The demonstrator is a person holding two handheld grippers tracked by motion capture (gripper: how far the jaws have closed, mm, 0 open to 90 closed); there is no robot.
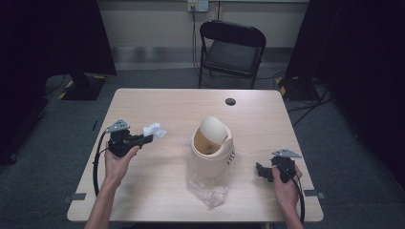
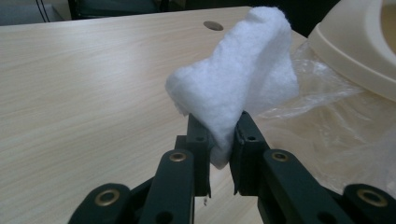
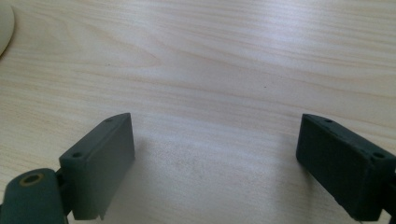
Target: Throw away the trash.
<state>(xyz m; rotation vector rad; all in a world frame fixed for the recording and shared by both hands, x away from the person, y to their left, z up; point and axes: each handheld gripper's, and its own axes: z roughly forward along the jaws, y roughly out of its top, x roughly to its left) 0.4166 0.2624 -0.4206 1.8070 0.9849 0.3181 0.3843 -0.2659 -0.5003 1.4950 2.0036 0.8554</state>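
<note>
The left gripper (image 2: pixel 223 135) holds a white tissue (image 2: pixel 238 79) between its closed jaws; most of the tissue stands above the tips. It hangs over the table (image 1: pixel 157 102), left of the bin (image 1: pixel 211 148). The right gripper (image 3: pixel 215 154) has wide open jaws with nothing between them, close over the table.

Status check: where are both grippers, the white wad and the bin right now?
Left gripper shut on white wad, held off the table. Right gripper open, empty. Swing-lid bin upright on plastic bag; path clear.
</note>
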